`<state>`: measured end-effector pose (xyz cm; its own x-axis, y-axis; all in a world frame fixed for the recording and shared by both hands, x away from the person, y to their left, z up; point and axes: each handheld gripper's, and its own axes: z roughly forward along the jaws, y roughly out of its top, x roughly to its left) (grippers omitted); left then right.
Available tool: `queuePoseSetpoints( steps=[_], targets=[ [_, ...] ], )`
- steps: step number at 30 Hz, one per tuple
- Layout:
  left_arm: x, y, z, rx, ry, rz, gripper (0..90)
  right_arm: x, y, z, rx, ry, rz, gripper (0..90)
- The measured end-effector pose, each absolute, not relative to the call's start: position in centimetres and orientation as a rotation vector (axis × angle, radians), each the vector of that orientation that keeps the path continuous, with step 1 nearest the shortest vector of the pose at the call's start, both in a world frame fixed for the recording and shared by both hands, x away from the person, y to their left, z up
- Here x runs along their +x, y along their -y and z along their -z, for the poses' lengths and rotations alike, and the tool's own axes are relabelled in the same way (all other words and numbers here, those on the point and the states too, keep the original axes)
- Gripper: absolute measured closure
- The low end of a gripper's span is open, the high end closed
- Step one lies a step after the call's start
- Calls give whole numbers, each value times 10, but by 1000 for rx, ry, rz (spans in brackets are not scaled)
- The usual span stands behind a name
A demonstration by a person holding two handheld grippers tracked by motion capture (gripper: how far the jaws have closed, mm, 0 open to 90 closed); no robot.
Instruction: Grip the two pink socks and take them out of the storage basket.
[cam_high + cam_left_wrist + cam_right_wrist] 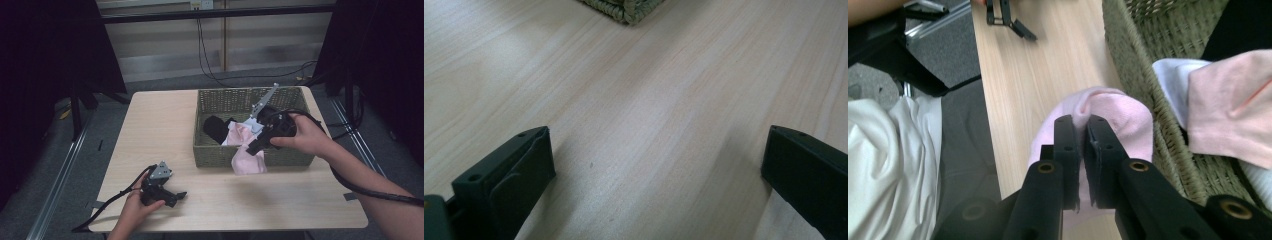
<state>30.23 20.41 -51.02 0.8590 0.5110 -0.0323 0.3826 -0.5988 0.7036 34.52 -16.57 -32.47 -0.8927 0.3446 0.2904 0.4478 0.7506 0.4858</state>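
A pink sock (pixel 248 161) hangs over the front wall of a woven green basket (pixel 220 156), pinched in my right gripper (pixel 253 148). In the right gripper view the two black jaws are shut on the pink sock (pixel 1118 112), just outside the basket wall (pixel 1135 75). My left gripper (pixel 175 198) rests low on the wooden table (pixel 160 125) near its front left, jaws wide apart with nothing between them. The left gripper view shows bare table (pixel 649 115) between its fingers (pixel 514 170) and a basket corner (pixel 624 7) farther off.
Inside the basket lie a black garment (pixel 216 127), a white cloth (pixel 252 125) and another pink piece (pixel 1233 100). A person's white clothing (pixel 893 165) shows beside the table edge. Black cables trail from both grippers. Dark stands flank the table.
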Motion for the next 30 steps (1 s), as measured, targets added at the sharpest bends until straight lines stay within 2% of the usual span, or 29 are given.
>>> queuePoseSetpoints(
  steps=[19, 23, 30],
  targets=[
    [303, -204, 510, 2284, -641, -224, 0, 340, 146, 367, -572, 2784, 694, 829],
    [302, -204, 510, 2284, -642, -223, 0, 339, 146, 370, -567, 2797, 674, 783],
    [303, -204, 510, 2284, -640, -224, 0, 343, 150, 362, -584, 2809, 718, 638]
  ],
)
